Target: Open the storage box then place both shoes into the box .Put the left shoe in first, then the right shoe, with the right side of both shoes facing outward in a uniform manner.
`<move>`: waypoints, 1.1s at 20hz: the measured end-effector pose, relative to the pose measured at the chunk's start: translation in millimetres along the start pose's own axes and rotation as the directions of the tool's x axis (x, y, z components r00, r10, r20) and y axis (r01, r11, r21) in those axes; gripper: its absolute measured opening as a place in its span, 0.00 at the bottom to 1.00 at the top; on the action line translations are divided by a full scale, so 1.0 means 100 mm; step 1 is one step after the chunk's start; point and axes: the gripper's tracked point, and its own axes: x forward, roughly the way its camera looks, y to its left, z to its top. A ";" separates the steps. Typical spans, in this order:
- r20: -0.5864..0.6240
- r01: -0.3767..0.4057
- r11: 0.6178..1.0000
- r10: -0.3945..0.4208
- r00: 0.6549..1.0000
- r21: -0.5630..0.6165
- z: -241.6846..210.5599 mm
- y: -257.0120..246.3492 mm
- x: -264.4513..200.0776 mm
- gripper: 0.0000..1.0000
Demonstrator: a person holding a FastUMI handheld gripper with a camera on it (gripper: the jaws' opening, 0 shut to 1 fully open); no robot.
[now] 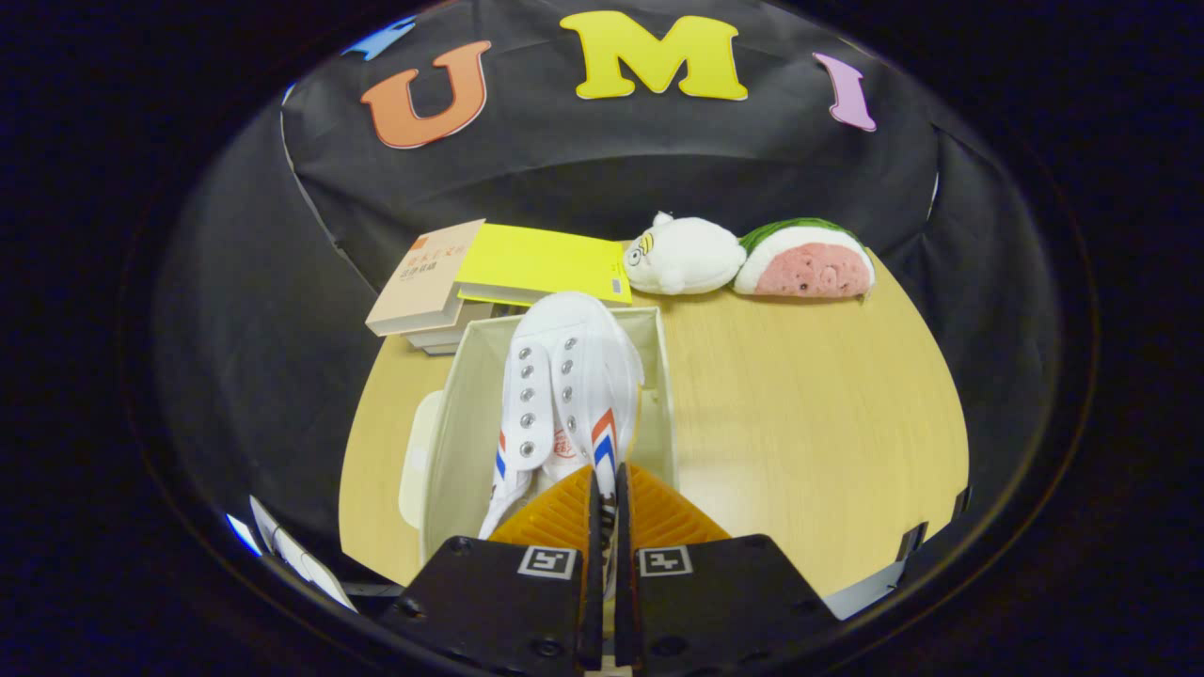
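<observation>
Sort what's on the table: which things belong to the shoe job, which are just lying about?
Job: white shoe, pinched at its heel end by the gripper, over the open storage box.
Lying about: books, white plush toy, watermelon plush.

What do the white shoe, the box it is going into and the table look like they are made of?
Shoe, pinched by the hand-held gripper: apparently white canvas, matte, metal eyelets. Box: pale, dull walls, perhaps fabric or plastic; hard to tell. Table: light wood-look top with faint grain, possibly laminate.
</observation>
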 end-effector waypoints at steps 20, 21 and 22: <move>0.623 0.065 0.998 -0.057 0.780 0.009 0.52 0.00 -1.55 0.99; 0.642 0.079 0.997 -0.065 0.764 0.006 0.47 0.01 -1.63 0.99; 0.663 0.098 0.995 -0.074 0.745 0.001 0.45 0.02 -1.71 0.99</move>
